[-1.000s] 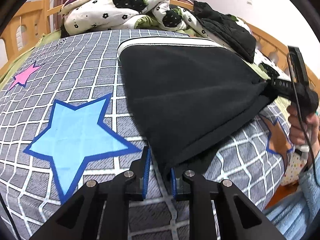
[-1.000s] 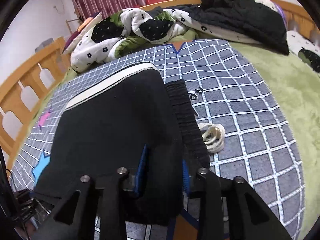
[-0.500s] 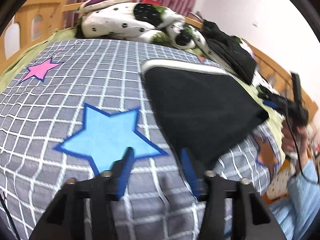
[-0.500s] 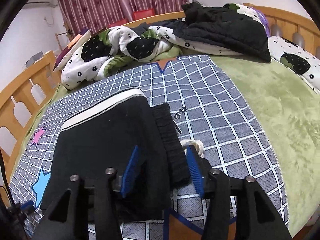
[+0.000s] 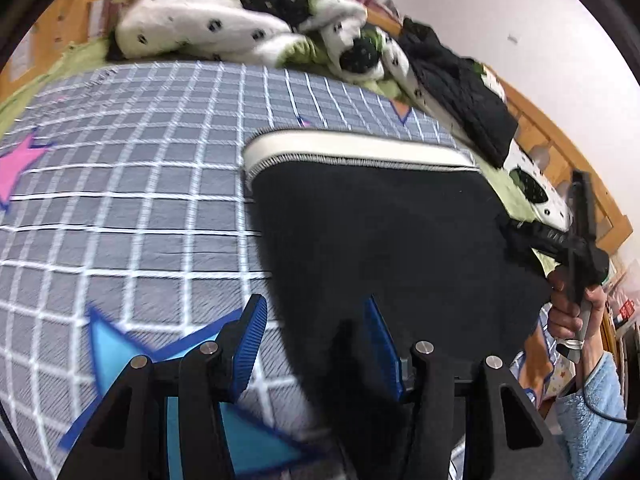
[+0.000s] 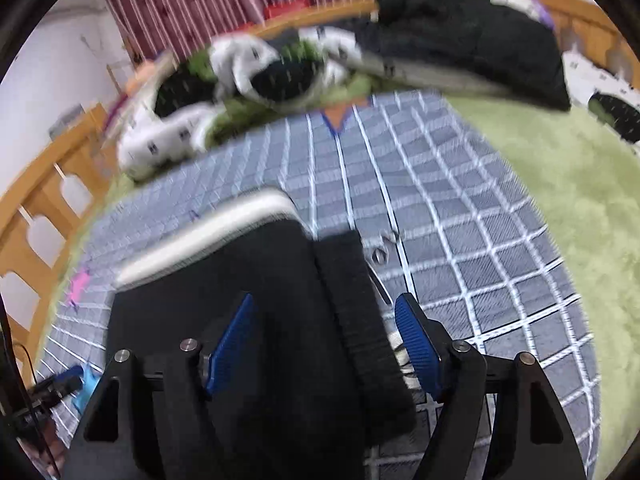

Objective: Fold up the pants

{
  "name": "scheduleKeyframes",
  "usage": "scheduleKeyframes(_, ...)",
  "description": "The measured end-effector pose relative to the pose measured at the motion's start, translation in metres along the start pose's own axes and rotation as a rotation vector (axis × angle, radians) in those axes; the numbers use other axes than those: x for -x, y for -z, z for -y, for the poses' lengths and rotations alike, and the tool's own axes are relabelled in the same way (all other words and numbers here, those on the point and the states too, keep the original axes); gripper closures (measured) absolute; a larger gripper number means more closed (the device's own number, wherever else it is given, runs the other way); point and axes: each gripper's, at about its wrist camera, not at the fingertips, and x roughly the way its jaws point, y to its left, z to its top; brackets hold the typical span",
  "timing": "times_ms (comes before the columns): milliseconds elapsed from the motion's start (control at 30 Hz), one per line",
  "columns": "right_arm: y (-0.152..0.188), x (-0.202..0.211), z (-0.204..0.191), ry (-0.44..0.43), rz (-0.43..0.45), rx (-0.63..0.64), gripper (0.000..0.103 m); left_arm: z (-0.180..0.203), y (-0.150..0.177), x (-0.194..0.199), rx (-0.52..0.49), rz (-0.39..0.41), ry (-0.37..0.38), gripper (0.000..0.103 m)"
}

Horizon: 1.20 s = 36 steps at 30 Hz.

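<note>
1. One pair of black pants (image 5: 384,240) is counted, folded flat, with one white stripe (image 5: 360,152) along its far edge.
2. Two grippers are counted: left gripper (image 5: 316,344), right gripper (image 6: 324,340).
3. Three stars are seen on the checked bedcover (image 5: 160,200): one blue (image 5: 112,344), one pink (image 5: 20,164), one orange, partly hidden (image 5: 402,110).
4. One dark jacket (image 5: 460,92) is noted.

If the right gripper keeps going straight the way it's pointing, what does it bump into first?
Most likely the black pants: they lie straight ahead between the open right gripper's fingers, ribbed waistband included. Depth is hard to judge.

Wooden bed frame (image 6: 36,216), striped curtain (image 6: 208,0), white wall (image 5: 540,32).
</note>
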Motion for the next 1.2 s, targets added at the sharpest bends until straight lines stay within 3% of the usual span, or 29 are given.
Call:
scheduleKeyframes(67, 0.006, -0.027, 0.007, 0.004, -0.108, 0.017, 0.033, 0.0, -0.002, -0.019, 0.0, -0.042, 0.003, 0.054)
scheduleKeyframes(167, 0.011, -0.037, 0.021, -0.095, -0.138, -0.017, 0.033, -0.001, -0.002, -0.041, 0.018, -0.054, 0.036, 0.048)
scheduleKeyframes(300, 0.01, -0.054, 0.018, -0.15, -0.189, -0.034, 0.029, -0.006, -0.009, -0.056, 0.091, -0.078, 0.107, 0.04)
scheduleKeyframes(367, 0.01, -0.062, 0.013, -0.155, -0.21, -0.02, 0.026, -0.005, -0.012, -0.059, 0.105, -0.087, 0.115, 0.047)
scheduleKeyframes(433, 0.011, -0.062, 0.009, -0.147, -0.217, -0.012, 0.027, -0.001, -0.015, -0.056, 0.11, -0.067, 0.089, 0.068)
scheduleKeyframes(500, 0.007, -0.06, 0.01, -0.163, -0.239, -0.03, 0.034, 0.003, -0.019, -0.05, 0.101, -0.038, 0.07, 0.077)
scheduleKeyframes(567, 0.003, -0.047, 0.013, -0.165, -0.213, -0.052, 0.054, 0.008, -0.023, -0.04, 0.077, 0.006, 0.069, 0.084)
scheduleKeyframes(667, 0.006, -0.011, 0.012, -0.211, -0.058, -0.113, 0.072, 0.003, -0.034, -0.02, 0.135, 0.045, 0.143, 0.088)
scheduleKeyframes(733, 0.012, 0.01, -0.004, -0.183, 0.015, -0.102, 0.08, -0.002, -0.045, -0.006, 0.165, 0.052, 0.201, 0.089)
scheduleKeyframes(900, 0.016, 0.054, -0.051, -0.227, 0.146, -0.111, 0.081, -0.02, -0.073, 0.044, 0.131, 0.144, 0.175, 0.092)
scheduleKeyframes(1100, 0.004, 0.052, -0.127, -0.388, 0.157, -0.124, 0.082, -0.09, -0.095, 0.097, 0.079, 0.165, 0.054, 0.091)
scheduleKeyframes(1200, 0.005, 0.021, -0.162, -0.403, 0.093, -0.064, 0.082, -0.125, -0.085, 0.085, 0.048, 0.096, -0.034, 0.091)
